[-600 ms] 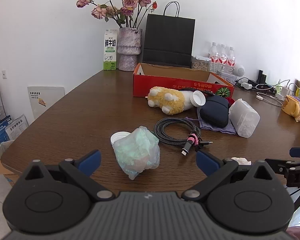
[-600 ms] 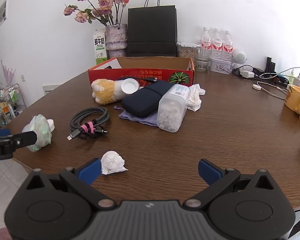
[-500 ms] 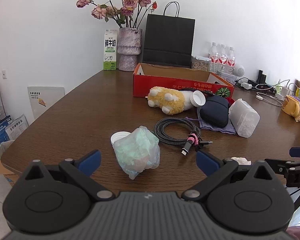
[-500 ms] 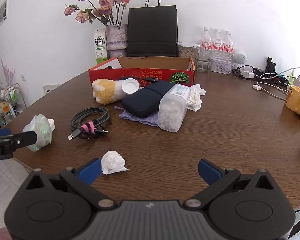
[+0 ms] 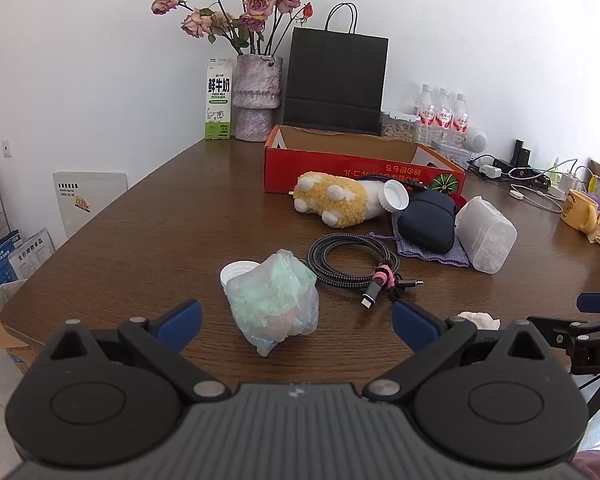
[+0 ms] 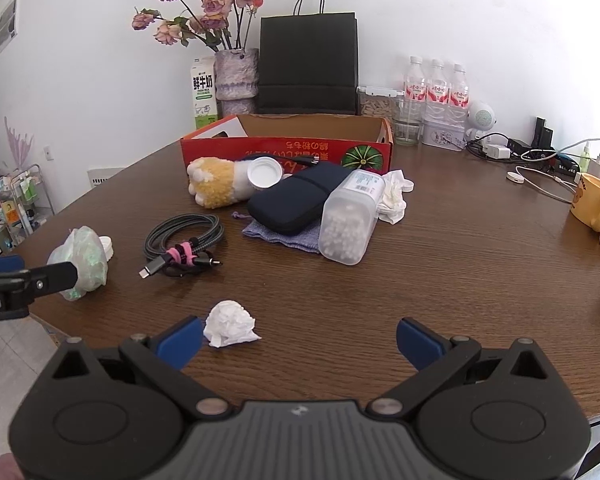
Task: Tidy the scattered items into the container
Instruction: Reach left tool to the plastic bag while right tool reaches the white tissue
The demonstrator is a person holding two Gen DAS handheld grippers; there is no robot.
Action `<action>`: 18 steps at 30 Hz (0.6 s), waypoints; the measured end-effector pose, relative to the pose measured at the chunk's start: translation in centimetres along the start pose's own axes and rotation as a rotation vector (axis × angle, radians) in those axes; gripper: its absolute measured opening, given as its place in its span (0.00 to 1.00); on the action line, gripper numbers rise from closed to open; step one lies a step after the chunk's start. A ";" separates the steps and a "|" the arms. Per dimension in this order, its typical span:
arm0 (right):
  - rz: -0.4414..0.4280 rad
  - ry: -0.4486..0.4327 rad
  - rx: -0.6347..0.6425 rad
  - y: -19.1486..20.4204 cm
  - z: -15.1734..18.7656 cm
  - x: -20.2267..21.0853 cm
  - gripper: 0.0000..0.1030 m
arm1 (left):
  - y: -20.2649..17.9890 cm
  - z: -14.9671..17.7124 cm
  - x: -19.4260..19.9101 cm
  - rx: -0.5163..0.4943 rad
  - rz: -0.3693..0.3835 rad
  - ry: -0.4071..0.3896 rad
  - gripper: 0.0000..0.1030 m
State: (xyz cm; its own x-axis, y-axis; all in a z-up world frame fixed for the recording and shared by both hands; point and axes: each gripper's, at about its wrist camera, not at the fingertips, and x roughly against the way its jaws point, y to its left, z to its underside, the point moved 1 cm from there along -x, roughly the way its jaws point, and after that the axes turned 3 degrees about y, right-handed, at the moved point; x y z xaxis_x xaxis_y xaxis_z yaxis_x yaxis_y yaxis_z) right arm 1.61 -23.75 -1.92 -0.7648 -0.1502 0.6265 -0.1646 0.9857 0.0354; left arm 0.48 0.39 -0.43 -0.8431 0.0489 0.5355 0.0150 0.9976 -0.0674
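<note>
Inventory, nearest first.

1. My left tongs (image 5: 296, 322): spread wide, nothing pinched, low centre of the left view, tilted down over the tabletop (image 5: 148, 232) edge.
2. My right tongs (image 6: 299, 338): spread wide, nothing pinched, low centre of the right view.
3. Tissue wad (image 6: 230, 323): white, crumpled, just inside my right tongs' left finger; not touched as far as I can tell.
4. Plastic bag (image 5: 274, 300): pale green, bunched, centre of the left view, between my left tongs' fingers but beyond their tips.
5. White cap (image 5: 236, 270): touching the bag's far left side.
6. Cable (image 5: 350, 258): black braided coil with a pink tie, right of the bag, near it.
7. Clear jar (image 6: 350, 216): lying on its side, filled with small white pieces, centre right of the right view.
8. Dark pouch (image 6: 296, 202): resting on a blue-grey cloth (image 6: 282, 236), touching the jar's left side.
9. White cloth (image 6: 394, 196): crumpled, just right of the jar's far end.
10. Plush paw (image 6: 216, 182): yellow and white, lying against the box front, a white lid (image 6: 265, 174) at its right end.
11. Red box (image 6: 288, 148): the container, open-topped cardboard, upper centre; its inside is mostly hidden from me.
12. Behind the box: milk carton (image 5: 219, 100), vase (image 5: 258, 98) of roses, black bag (image 5: 336, 80), three water bottles (image 6: 436, 96).
13. Yellow mug (image 6: 594, 204): far right edge.
</note>
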 end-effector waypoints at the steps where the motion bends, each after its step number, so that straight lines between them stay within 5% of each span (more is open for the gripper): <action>1: 0.000 0.001 0.001 0.0 0.0 0.0 1.00 | 0.0 0.0 0.0 0.000 0.001 0.001 1.00; 18: -0.004 0.015 0.007 0.3 -0.1 -0.5 1.00 | 0.5 0.1 -0.7 0.009 0.002 0.019 1.00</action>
State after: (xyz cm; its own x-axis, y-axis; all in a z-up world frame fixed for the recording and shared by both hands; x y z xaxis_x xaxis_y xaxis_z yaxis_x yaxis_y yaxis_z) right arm 1.96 -23.34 -2.12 -0.7548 -0.1531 0.6379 -0.1722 0.9845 0.0326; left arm 1.01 0.86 -0.93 -0.8328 0.0516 0.5512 0.0114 0.9970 -0.0761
